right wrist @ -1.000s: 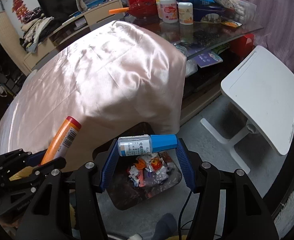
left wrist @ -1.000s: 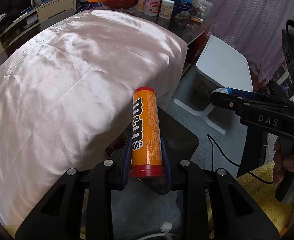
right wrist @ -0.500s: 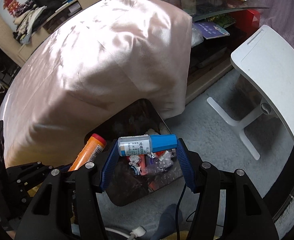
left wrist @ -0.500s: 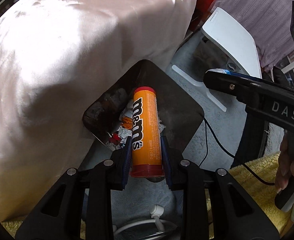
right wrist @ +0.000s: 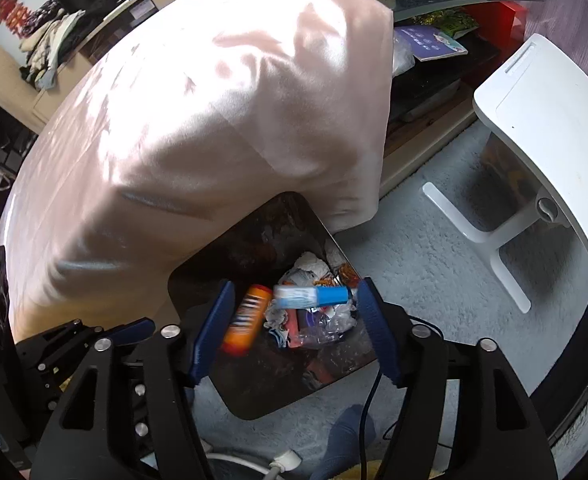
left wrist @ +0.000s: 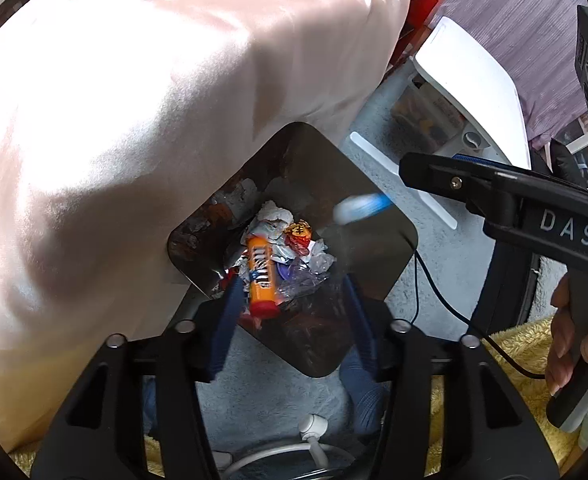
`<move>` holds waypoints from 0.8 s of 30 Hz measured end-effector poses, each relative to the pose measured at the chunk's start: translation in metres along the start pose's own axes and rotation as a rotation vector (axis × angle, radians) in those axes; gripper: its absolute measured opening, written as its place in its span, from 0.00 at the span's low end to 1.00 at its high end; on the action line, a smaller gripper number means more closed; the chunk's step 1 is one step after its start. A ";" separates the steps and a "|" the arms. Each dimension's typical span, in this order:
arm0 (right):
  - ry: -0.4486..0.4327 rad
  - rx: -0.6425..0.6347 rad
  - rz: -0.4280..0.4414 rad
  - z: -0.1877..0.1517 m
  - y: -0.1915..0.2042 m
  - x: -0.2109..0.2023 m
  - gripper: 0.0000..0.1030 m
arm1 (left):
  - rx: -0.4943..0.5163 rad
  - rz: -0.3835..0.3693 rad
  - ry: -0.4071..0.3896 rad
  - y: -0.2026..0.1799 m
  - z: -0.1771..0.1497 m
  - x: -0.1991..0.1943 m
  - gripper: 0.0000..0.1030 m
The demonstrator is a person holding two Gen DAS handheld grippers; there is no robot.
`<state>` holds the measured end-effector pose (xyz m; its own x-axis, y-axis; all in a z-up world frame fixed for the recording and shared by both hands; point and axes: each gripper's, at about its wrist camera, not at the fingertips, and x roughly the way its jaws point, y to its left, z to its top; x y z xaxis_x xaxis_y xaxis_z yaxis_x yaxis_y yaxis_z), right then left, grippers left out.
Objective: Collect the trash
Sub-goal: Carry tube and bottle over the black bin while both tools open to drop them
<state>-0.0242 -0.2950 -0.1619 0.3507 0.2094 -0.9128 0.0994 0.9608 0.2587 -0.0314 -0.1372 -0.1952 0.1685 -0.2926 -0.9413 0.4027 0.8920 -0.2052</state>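
A dark square trash bin [left wrist: 374, 232] [right wrist: 254, 392] stands on the grey carpet beside the pink-covered table, with crumpled wrappers inside. My left gripper [left wrist: 292, 304] is open above it; the orange m&m's tube [left wrist: 261, 276] [right wrist: 246, 320] is loose and falling into the bin. My right gripper [right wrist: 294, 316] is open over the bin too; the small white bottle with a blue cap [right wrist: 312, 296] [left wrist: 360, 208] is blurred, dropping between the jaws. The right gripper's arm also shows in the left wrist view [left wrist: 494, 196].
A pink satin cloth [left wrist: 154, 100] [right wrist: 214, 120] covers the table beside the bin. A white folding side table [right wrist: 542, 136] [left wrist: 470, 80] stands at the right. A black cable [left wrist: 442, 300] and white plug [left wrist: 314, 426] lie on the carpet. A yellow blanket [left wrist: 506, 348] lies at the lower right.
Both grippers have opened over the bin. The m&m's tube has left the left jaws and the blue-capped bottle has left the right jaws; both are falling into the bin.
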 end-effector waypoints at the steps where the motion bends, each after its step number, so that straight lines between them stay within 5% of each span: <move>1: -0.007 0.001 0.000 0.000 0.000 -0.002 0.68 | 0.003 0.003 -0.004 -0.002 0.000 -0.001 0.52; 4: -0.026 0.012 -0.013 0.000 -0.005 -0.007 0.74 | 0.010 0.024 -0.026 -0.001 0.000 -0.008 0.58; 8: -0.064 0.030 -0.034 0.001 -0.013 -0.015 0.96 | 0.016 0.056 -0.088 0.003 -0.002 -0.028 0.78; 14: -0.168 0.020 -0.078 -0.002 -0.014 -0.046 0.96 | 0.019 0.106 -0.218 0.012 -0.006 -0.077 0.91; 24: -0.492 -0.009 -0.145 -0.016 0.028 -0.159 0.97 | -0.012 0.166 -0.500 0.022 -0.006 -0.183 0.92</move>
<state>-0.0915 -0.2986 -0.0148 0.7307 -0.0341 -0.6818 0.1723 0.9756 0.1359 -0.0581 -0.0618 -0.0292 0.6389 -0.2726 -0.7194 0.3240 0.9435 -0.0699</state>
